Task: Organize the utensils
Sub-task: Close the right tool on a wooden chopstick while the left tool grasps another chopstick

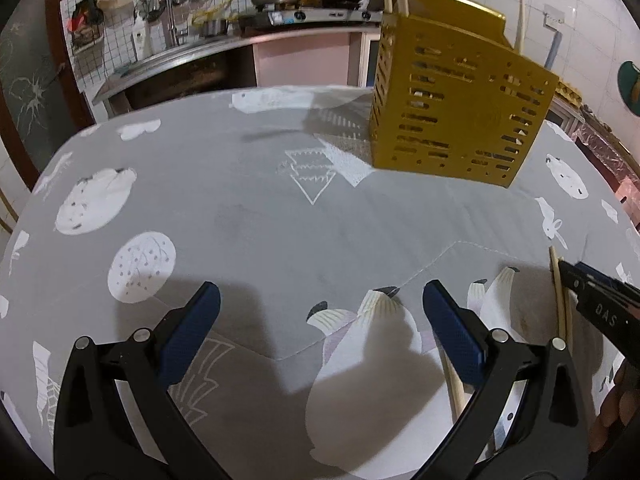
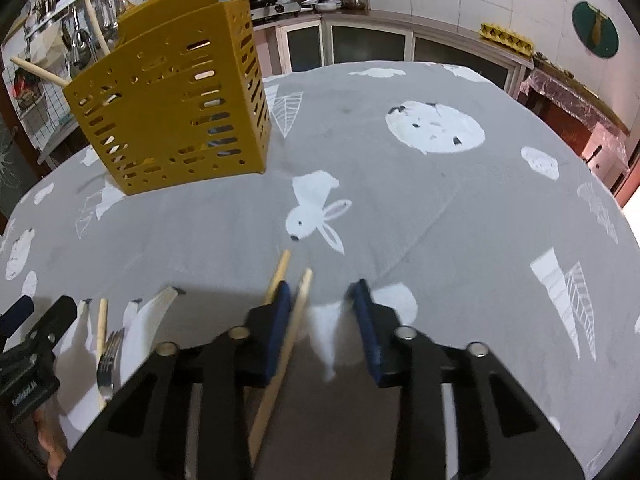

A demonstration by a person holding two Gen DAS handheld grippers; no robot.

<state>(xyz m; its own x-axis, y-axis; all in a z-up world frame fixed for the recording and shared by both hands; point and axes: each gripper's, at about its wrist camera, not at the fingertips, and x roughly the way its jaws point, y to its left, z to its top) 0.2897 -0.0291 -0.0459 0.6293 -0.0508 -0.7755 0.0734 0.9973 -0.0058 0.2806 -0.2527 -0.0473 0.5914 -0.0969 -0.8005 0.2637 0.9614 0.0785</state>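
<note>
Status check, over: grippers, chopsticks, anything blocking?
Left gripper open, empty. Right gripper open, one chopstick between its jaws, second chopstick outside. Yellow holder upright, path clear.

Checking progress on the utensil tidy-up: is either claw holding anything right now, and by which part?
Nothing is held. The left claw is open and empty. A chopstick lies between the right claw's open pads, not clamped.

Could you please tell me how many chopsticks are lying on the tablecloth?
3 chopsticks: one between the fingers of the right gripper, one just outside its left finger, one beside the fork. Others may be hidden.
</note>
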